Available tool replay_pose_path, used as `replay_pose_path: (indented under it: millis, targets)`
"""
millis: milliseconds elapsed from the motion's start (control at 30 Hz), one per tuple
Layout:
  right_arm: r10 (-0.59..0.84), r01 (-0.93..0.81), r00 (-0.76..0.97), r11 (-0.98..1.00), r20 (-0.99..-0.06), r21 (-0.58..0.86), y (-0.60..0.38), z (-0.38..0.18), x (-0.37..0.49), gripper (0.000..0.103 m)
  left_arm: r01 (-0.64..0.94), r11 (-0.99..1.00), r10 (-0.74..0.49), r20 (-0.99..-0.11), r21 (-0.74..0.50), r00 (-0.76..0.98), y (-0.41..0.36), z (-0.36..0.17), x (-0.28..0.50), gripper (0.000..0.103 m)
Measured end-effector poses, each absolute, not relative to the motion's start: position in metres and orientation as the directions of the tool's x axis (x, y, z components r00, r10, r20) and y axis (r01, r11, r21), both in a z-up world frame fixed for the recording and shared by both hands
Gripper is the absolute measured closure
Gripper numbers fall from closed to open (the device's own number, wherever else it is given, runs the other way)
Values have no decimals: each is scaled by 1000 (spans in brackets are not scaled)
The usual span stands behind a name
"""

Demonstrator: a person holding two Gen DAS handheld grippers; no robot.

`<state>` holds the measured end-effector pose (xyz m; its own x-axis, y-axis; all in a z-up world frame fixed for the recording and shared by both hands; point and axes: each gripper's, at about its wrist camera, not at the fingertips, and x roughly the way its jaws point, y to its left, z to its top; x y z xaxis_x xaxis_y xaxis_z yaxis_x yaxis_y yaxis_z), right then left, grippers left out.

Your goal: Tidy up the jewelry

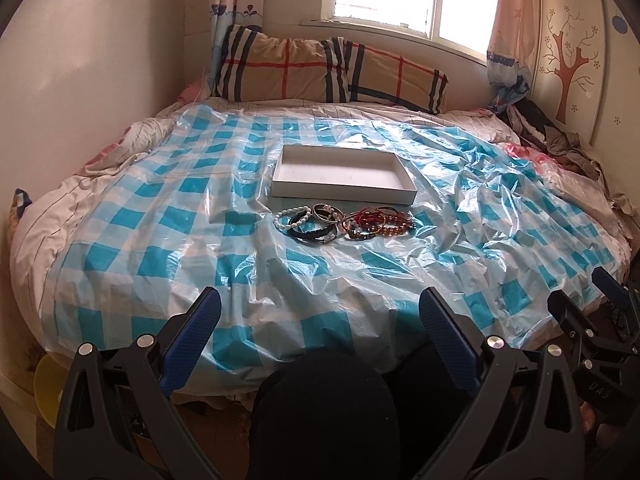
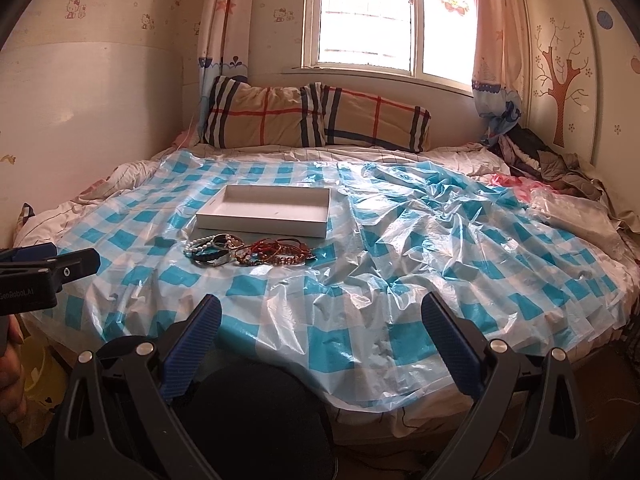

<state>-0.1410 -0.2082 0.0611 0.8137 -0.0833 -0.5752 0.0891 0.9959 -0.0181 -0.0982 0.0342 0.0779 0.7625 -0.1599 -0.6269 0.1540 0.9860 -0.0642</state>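
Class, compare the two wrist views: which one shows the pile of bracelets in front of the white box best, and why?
The left wrist view. There the bracelets lie near the picture's centre, so the white beads and dark bands separate clearly in front of the white box. The right wrist view shows the same pile off to the left, more bunched together.

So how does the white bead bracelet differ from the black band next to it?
The white bead bracelet is a string of round pale beads; the black band is a flat, dark strap. The white bead bracelet lies nearer the white box, the black band nearer the camera. Both rest on the checked plastic sheet, outside the box.
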Motion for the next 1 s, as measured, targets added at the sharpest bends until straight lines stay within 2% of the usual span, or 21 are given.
replay_pose_path:
  millis: [1000]
  targets:
    - [-58, 79, 806, 997, -589, 11, -207, 62, -142, 7, 160, 986, -159, -638, -56, 753, 31, 77, -97, 8]
